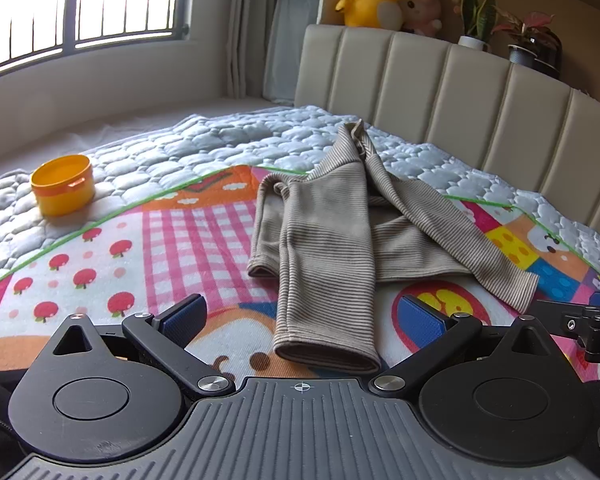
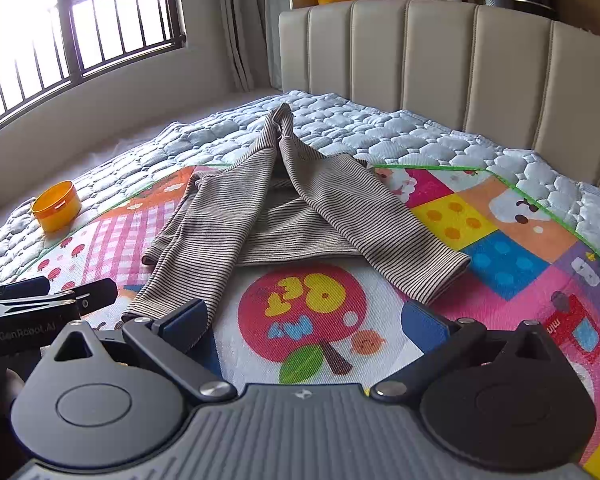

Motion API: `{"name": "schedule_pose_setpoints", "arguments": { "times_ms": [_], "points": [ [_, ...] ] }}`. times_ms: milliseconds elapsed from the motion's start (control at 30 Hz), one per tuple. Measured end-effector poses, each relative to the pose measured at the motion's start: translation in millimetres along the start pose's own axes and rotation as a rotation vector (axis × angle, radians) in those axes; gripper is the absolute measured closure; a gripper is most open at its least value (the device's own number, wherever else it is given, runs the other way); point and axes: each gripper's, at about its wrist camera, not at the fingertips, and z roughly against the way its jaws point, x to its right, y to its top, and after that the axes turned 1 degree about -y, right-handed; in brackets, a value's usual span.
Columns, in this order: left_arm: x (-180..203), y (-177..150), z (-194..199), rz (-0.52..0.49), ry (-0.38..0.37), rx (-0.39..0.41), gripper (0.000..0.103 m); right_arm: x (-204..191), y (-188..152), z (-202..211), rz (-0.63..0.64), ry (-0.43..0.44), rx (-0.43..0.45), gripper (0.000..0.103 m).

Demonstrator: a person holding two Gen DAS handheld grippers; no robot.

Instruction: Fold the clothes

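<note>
Big picture first: a bed [image 1: 228, 140] under a pale quilted cover, with a padded cream headboard [image 1: 440, 76] behind it. Spread across the quilt is a bright patchwork mat [image 1: 172, 248] with pink checks, apples and cartoon squares, edged in green.

Right in the middle of that mat lies the striped top [image 1: 328, 220], brown and beige, rumpled and not flat. Its two sleeves cross near the collar and splay toward the cameras; the collar end reaches off the mat onto the quilt. In the right wrist view the top [image 2: 284, 216] has one sleeve running down to the left and the other angling out to the right, its cuff on the blue and pink squares.

Left gripper [image 1: 300, 316] hangs over the near sleeve cuff, jaws spread wide, blue pads either side of the cuff and clear of it. Nothing gripped. Right gripper [image 2: 304, 320] also stands wide apart, over the big apple print; its left pad sits over the cuff of the left sleeve, though I can't tell whether it touches. Each gripper peeks into the other's view at the frame edge.

Off to the left on the quilt, just beyond the mat's edge, sits a small orange tub [image 1: 63, 185], upright.
</note>
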Motion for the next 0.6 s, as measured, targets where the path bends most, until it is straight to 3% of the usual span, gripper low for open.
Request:
{"name": "schedule_pose_setpoints", "arguments": {
  "times_ms": [600],
  "points": [
    [-2.1, 0.2, -1.3, 0.005, -0.007, -0.008, 0.000, -0.6, 0.9, -0.6, 0.000, -0.004, -0.006, 0.000]
  ]
}}
